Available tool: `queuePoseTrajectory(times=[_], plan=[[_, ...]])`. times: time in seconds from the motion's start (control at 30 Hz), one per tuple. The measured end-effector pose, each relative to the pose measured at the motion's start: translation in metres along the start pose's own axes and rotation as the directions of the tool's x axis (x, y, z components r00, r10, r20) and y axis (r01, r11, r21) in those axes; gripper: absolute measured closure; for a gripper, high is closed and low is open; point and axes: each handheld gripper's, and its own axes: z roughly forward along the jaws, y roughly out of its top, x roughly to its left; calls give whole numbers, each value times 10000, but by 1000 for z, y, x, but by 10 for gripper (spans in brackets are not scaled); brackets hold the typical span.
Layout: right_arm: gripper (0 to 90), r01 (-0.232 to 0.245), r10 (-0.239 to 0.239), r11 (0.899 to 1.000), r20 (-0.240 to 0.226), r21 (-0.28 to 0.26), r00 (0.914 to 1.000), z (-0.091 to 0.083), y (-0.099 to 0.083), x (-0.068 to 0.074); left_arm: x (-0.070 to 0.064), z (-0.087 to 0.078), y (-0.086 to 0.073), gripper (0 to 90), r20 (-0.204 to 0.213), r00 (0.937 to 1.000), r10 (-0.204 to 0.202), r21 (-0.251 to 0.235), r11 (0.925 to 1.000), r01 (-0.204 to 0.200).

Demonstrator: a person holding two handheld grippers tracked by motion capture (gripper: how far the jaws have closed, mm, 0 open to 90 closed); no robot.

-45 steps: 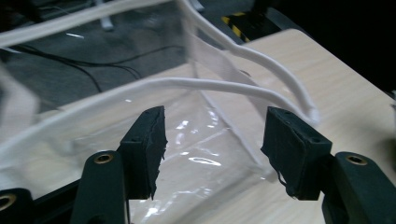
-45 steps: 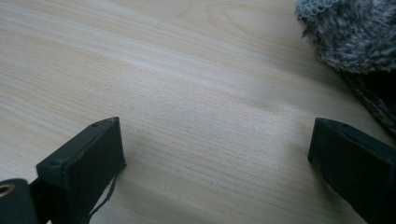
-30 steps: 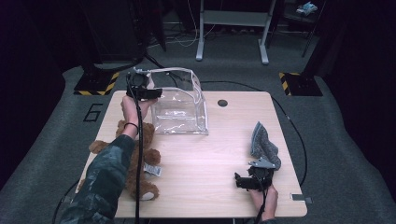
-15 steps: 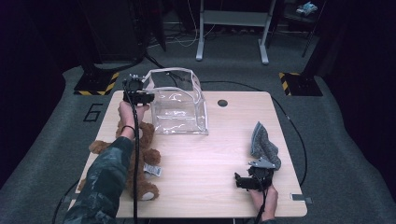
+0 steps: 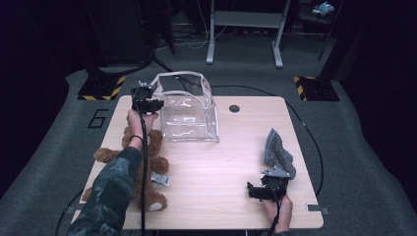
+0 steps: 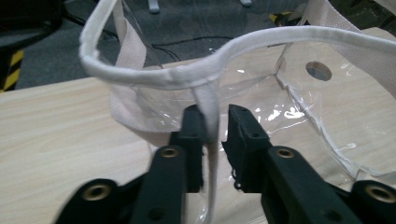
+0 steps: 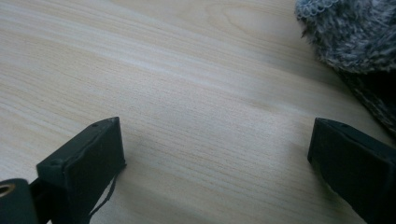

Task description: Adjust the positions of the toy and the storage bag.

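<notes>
Left gripper (image 6: 215,122) now drawn back to the clear bag's (image 5: 189,115) near-left corner, jaws closing on its white seam strip (image 6: 208,112), ready to hold the mouth open; right gripper (image 7: 217,154) resting wide open beside the grey sock (image 7: 355,32).

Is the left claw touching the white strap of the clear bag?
Touching. In the left gripper view, the left claw has its jaws around the white strap of the clear bag; the strap lies against one jaw, with a narrow gap to the other.

Light wooden table (image 5: 216,167); on it clear bag (image 5: 189,115), teddy bear (image 5: 142,167), grey knitted cloth (image 5: 276,150).
</notes>
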Motion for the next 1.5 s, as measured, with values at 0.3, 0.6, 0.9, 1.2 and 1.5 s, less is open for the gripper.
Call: queuePoseTrajectory(times=[0.3, 0.6, 0.9, 1.2, 1.5], plan=[[27, 5, -5, 10000, -5, 5, 10000, 0, 0, 0, -14, 2, -3, 846, 618, 9980, -111, -284, 9995, 129], [27, 6, -5, 10000, -20, 41, 10000, 0, 0, 0, -46, 3, -7, 844, 1556, 9876, -187, -155, 9997, 213], [27, 9, -9, 10000, -48, 30, 10000, 0, 0, 0, -39, -22, 2, 508, 1183, 9925, -293, -729, 9966, 381], [27, 8, -8, 10000, -48, 26, 10000, 0, 0, 0, -18, -19, 29, 335, -468, 9901, -1320, -1367, 9828, 1245], [30, 17, -17, 10000, -50, 21, 10000, 0, 0, 0, -11, 15, 17, 623, -168, 9819, -1884, -135, 9820, 1882]])
